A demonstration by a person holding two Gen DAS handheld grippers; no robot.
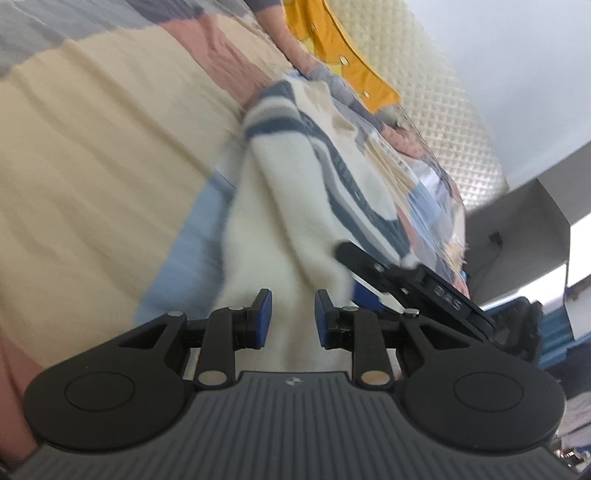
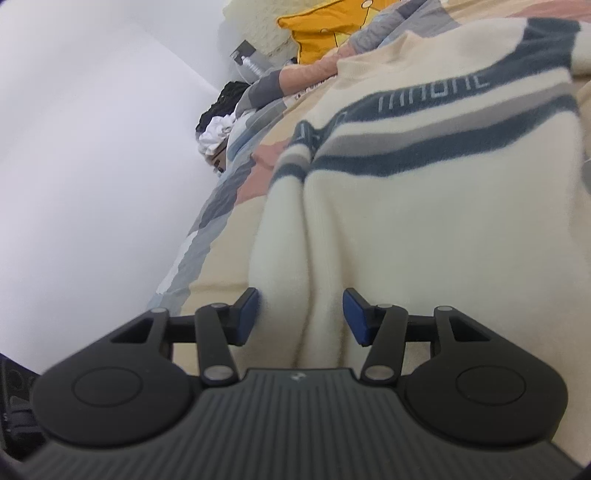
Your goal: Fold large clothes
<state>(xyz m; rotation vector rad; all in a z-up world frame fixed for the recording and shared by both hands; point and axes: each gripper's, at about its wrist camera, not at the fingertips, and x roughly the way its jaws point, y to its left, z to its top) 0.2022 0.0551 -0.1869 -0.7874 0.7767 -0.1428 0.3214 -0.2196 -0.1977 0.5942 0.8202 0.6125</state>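
My left gripper (image 1: 293,318) is clenched on a bunched fold of the cream striped sweater (image 1: 280,206), which runs toward one o'clock over the bed (image 1: 92,155). My right gripper (image 2: 300,316) straddles another fold, pads not yet pressing.

This is a bedroom in a home. Ahead of both grippers lies a bed under a patchwork cover (image 1: 92,122) of cream, pink, grey and blue blocks. Beyond it, a yellow pillow (image 2: 321,33) rests against a cream quilted headboard (image 1: 436,103). A plain white wall (image 2: 92,129) runs along the far side, where loose clothes (image 2: 219,118) are heaped.
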